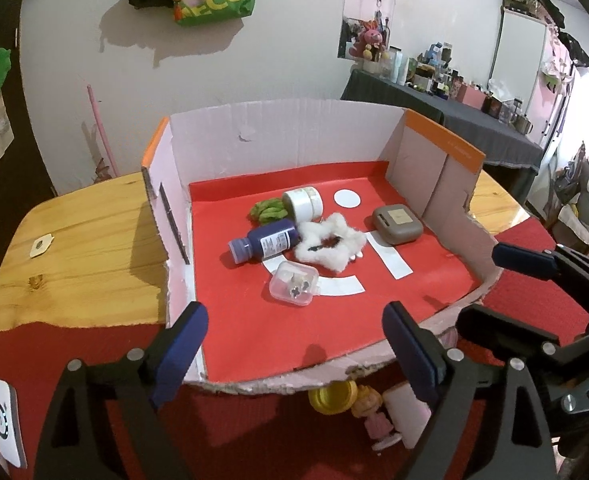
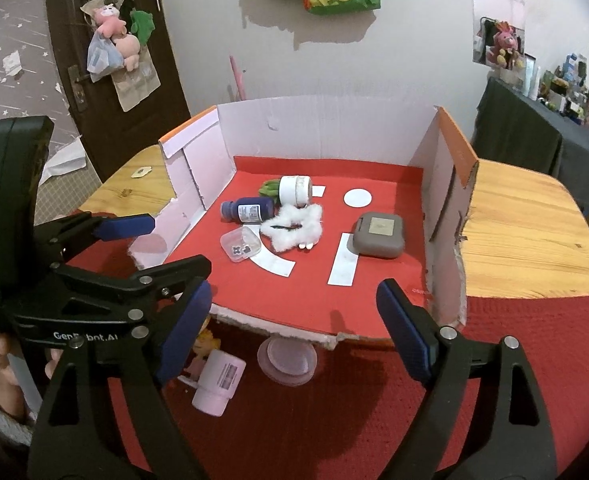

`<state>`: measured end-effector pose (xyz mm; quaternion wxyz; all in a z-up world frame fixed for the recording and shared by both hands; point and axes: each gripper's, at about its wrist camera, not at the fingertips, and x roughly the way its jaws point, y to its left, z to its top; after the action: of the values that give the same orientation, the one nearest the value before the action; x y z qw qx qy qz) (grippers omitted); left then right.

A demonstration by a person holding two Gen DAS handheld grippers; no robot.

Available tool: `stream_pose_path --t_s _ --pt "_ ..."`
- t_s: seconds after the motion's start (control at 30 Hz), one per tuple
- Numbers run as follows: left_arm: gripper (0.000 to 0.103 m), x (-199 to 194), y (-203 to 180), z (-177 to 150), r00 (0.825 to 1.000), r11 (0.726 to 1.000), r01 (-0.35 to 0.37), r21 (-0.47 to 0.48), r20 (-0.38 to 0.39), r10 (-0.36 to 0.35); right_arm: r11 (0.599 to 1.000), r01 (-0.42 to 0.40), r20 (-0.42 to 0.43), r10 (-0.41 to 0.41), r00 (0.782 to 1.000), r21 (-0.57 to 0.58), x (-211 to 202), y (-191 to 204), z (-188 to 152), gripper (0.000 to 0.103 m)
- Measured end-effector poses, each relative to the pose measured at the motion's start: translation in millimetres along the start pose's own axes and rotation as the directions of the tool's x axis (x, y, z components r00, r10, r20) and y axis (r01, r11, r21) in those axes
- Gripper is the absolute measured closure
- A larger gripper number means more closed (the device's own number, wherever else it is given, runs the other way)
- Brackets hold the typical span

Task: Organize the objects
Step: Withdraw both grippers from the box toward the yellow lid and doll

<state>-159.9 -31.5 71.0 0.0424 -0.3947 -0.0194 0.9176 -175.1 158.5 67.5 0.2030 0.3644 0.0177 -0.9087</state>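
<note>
With both the left gripper (image 1: 294, 344) and right gripper (image 2: 294, 320) fingers spread wide and empty, we risk knocking the pink bottle (image 2: 218, 380) or figurine (image 1: 374, 416) off the desk (image 2: 534, 240) reaching in blind under the box (image 2: 334, 136) lip.

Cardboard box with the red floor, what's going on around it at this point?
A person holds two grippers in front of the cardboard box; the left gripper and right gripper are both open and empty. Inside lie a blue bottle on its side, a white jar, a fluffy white piece, a clear small case and a grey case. A pink bottle and a figurine are outside, in front of the box.
</note>
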Motion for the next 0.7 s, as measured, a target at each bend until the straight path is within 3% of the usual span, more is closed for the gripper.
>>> stream_pose_path --t_s 0.63,0.7 --pt "0.004 -23.0 -3.8 -19.8 1.0 1.0 -0.004 -0.01 0.022 0.004 0.997 0.05 0.026 -0.049 0.998 -0.056 -27.5 16.8 -19.7 0.018" --pt "0.004 -23.4 -4.0 -23.2 1.0 1.0 -0.006 -0.011 0.019 0.006 0.996 0.066 0.032 -0.064 0.997 -0.065 -29.2 18.6 -22.8 0.014"
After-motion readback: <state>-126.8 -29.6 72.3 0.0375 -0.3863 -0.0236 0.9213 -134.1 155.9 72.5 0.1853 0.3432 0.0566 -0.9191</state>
